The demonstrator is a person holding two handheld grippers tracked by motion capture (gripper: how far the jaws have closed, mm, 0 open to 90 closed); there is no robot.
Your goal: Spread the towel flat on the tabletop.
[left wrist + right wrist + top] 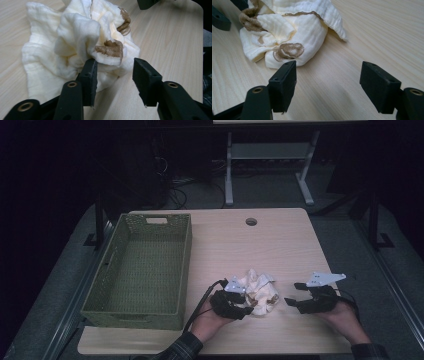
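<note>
Crumpled cream muslin cloth (pixel 257 292) with brown patches, lying near front middle of desk (pixel 280 245). Left claw (pixel 113 75) at cloth's left edge, jaws partly apart, one brown-marked fold sitting between them and touching left pad; not pinched. Right claw (pixel 329 85) just beside cloth on bare wood, jaws wide apart, nothing between. Both claws low over desk, held in hands (pixel 345 317) entering from bottom. Green woven basket (pixel 150 222) at left of desk, well apart from cloth.
</note>
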